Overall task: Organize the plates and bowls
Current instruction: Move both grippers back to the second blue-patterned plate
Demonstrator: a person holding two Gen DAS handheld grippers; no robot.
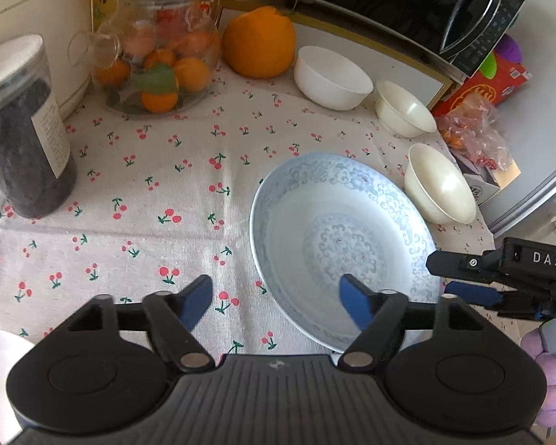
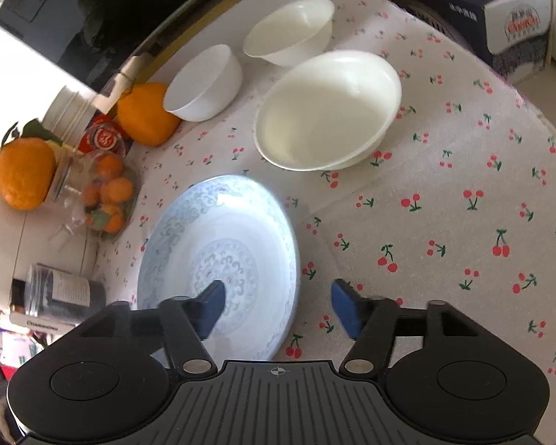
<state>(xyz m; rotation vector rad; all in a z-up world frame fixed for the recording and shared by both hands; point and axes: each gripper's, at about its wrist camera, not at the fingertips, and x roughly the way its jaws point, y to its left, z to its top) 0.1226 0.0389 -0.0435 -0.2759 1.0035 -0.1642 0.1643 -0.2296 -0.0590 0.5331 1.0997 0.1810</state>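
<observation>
I am holding the left gripper [image 1: 276, 306] and right gripper [image 2: 278, 306] open astride the plate [image 1: 337, 237]; three bowls [image 2: 328, 111] are awaiting stacking near the table's far edge.

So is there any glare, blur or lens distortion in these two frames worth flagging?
Right wrist view: bright glare washes out the far rim of the blue-patterned white ceramic plate; fisheye bends the cherry-print tablecloth into a curve. Left wrist view: the plate is evenly lit, the dark-filled clear plastic jar at the edge looks soft, and the black microwave bows.
</observation>
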